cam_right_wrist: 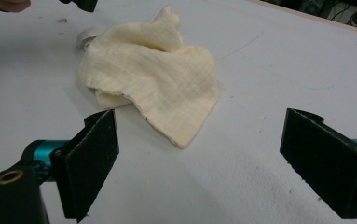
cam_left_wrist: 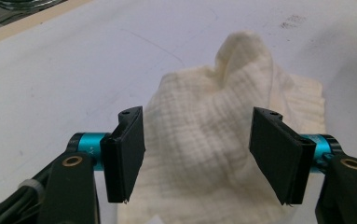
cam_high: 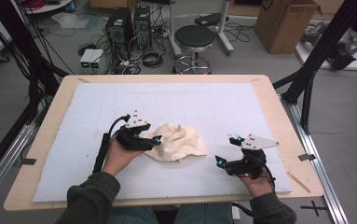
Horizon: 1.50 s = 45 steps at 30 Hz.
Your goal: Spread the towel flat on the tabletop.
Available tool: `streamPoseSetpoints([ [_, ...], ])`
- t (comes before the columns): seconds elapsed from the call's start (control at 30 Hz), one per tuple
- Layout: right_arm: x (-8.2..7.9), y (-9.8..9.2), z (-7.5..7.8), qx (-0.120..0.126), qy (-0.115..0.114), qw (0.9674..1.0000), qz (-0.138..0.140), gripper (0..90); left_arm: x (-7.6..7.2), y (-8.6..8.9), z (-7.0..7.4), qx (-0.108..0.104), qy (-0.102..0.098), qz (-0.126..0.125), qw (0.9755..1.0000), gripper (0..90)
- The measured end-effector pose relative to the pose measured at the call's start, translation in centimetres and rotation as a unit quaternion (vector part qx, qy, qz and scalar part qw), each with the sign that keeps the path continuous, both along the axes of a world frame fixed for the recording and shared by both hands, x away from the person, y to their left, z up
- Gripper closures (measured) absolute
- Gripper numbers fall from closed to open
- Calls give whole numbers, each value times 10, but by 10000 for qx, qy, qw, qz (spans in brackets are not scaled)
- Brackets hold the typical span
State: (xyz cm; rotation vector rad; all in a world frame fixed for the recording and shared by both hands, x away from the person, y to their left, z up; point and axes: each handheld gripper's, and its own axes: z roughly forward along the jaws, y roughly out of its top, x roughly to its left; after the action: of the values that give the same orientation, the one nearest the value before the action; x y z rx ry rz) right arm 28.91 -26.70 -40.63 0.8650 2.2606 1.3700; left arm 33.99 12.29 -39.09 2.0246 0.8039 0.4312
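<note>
Cream cloth (cam_right_wrist: 153, 74) crumpled on white table cover (cam_right_wrist: 269, 70), hand-held gripper (cam_right_wrist: 204, 165) jaws apart

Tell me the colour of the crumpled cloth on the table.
Pale cream cloth, with a fine woven grid; clearest in the right gripper view.

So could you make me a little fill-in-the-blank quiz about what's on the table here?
1. The crumpled cloth is pale ____ in colour.
2. The cloth lies on a white mat covering a ____ table.
3. The jaws of the left gripper stand ____, with nothing pinched between them.
4. The cloth lies nearer the ____ gripper than the other one.

Missing words: yellow; wooden; open; left
</note>
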Motion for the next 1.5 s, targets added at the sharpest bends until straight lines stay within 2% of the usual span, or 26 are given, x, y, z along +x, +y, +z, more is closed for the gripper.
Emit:
streamPoseSetpoints([
  [0.1, 3, 2, 0, -15, 19, 10000, 33, 107, -2, 8, -4, 202, 27, 22, 9998, 362],
  [0.17, 7, 3, 1, 12, 49, 10000, 52, 107, -2, 14, -7, 164, 63, 56, 9998, 376],
  [0.2, 10, 5, 2, 7, 63, 10000, 53, 108, -2, 16, -8, 156, 89, 45, 9998, 411],
  [0.3, 19, 9, 5, 10, 15, 9999, 115, 124, 1, 20, -14, 254, 229, 76, 9994, 451],
  [0.43, 28, 18, 3, -44, 87, 9995, 284, 210, 9, 26, -26, 323, 512, 143, 9981, 494],
  [0.53, 37, 24, -2, -126, 206, 9987, 450, 302, 16, 26, -37, 438, 776, 179, 9959, 497],
  [0.6, 43, 28, -7, -234, 349, 9978, 520, 364, 18, 25, -42, 569, 814, 221, 9948, 441],
  [0.67, 49, 31, -13, -269, 506, 9964, 619, 410, 19, 23, -46, 597, 887, 197, 9941, 443],
  [0.87, 62, 46, -28, -547, 843, 9913, 848, 498, 18, 23, -45, 708, 801, 192, 9941, 499],
  [0.9, 62, 46, -28, -547, 843, 9913, 848, 498, 18, 23, -45, 708, 801, 192, 9941, 515],
  [0.93, 65, 50, -31, -657, 922, 9892, 932, 535, 16, 22, -45, 741, 770, 156, 9942, 550],
  [1.07, 65, 55, -35, -945, 1008, 9852, 1014, 612, 12, 18, -44, 847, 679, 31, 9941, 655],
  [1.13, 65, 56, -35, -1007, 906, 9851, 1057, 671, 11, 17, -44, 812, 679, 14, 9944, 696],
  [1.27, 68, 56, -36, -967, 916, 9858, 1022, 791, 11, 18, -45, 738, 731, -57, 9946, 781],
  [1.3, 68, 55, -36, -990, 881, 9859, 1026, 817, 9, 16, -44, 837, 638, -96, 9944, 806],
  [1.37, 69, 55, -37, -965, 910, 9856, 1050, 864, 8, 15, -44, 862, 616, -97, 9943, 830],
  [1.5, 71, 55, -36, -998, 932, 9844, 1112, 881, 9, 17, -43, 789, 660, -113, 9946, 852],
])
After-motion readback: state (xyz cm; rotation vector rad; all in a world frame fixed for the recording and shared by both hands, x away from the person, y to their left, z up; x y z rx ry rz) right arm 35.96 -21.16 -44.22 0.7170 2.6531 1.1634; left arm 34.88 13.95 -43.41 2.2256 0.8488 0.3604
